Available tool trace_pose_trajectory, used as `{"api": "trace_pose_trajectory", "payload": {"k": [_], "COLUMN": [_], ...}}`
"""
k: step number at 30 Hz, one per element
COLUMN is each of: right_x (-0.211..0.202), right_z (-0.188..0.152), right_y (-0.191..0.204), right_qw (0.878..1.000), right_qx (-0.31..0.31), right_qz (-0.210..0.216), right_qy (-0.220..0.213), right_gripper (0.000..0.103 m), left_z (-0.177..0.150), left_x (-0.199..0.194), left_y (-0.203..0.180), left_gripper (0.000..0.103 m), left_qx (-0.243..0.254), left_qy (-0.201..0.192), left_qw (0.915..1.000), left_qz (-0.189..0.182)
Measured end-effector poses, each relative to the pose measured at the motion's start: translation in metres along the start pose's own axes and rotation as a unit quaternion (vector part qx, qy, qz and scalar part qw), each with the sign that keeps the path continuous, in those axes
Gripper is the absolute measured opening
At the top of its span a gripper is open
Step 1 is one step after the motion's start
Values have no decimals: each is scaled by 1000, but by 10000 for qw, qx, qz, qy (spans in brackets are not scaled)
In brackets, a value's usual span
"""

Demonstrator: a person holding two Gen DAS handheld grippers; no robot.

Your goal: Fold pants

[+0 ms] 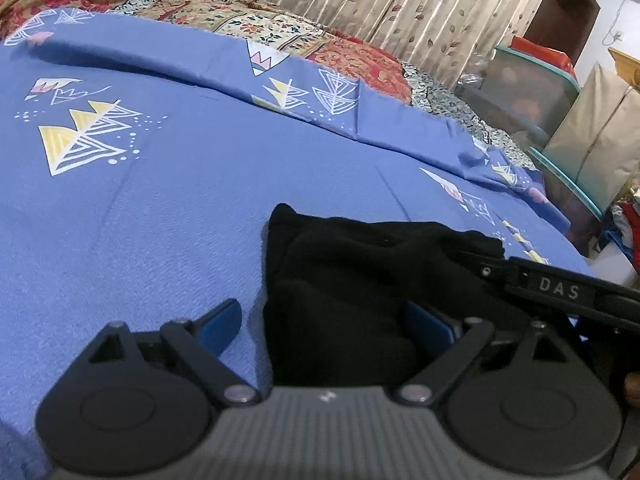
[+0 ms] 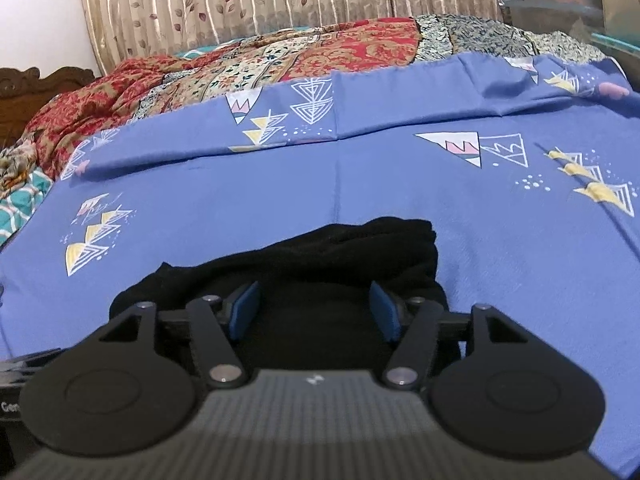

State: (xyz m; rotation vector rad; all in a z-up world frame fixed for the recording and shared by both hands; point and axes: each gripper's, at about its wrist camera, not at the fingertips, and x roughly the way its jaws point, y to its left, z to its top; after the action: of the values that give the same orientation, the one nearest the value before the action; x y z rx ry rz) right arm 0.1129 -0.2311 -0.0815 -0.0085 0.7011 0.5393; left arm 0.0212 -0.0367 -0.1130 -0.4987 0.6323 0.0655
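Both hand-held grippers — left [image 1: 326, 328], right [image 2: 316, 312] — tilt down, unclenched, over black pants [image 1: 352, 280].

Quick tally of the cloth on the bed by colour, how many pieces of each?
Black: 1, the folded black fabric pants
Blue: 1, the blue cotton sheet with triangle prints
Red and beige: 1, the rumpled red and beige floral quilt
Total: 3
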Motion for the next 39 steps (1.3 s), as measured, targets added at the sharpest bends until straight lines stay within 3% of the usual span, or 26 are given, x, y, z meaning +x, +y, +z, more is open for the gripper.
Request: {"api": "trace_pose_trajectory", "payload": {"k": [27,34,39], "right_x": [-1,-17,-43], "right_z": [0,5,4], "right_y": [-3,-12,-14], "right_qw": [9998,9991,9989], "right_qx": [162,166,6], "right_qz": [102,332,463], "right_qy": [5,209,95], "right_gripper": [64,67,67], "left_z": [0,1,7], "left_x": [0,-2,-11], "left_y": [5,3,4], "left_gripper": [95,96,96], "left_qx": [-89,-83,-276], "left_qy": [-12,39,257], "left_qw": [9997,9997,9991], "left_qz": [-231,-223,-206]}}
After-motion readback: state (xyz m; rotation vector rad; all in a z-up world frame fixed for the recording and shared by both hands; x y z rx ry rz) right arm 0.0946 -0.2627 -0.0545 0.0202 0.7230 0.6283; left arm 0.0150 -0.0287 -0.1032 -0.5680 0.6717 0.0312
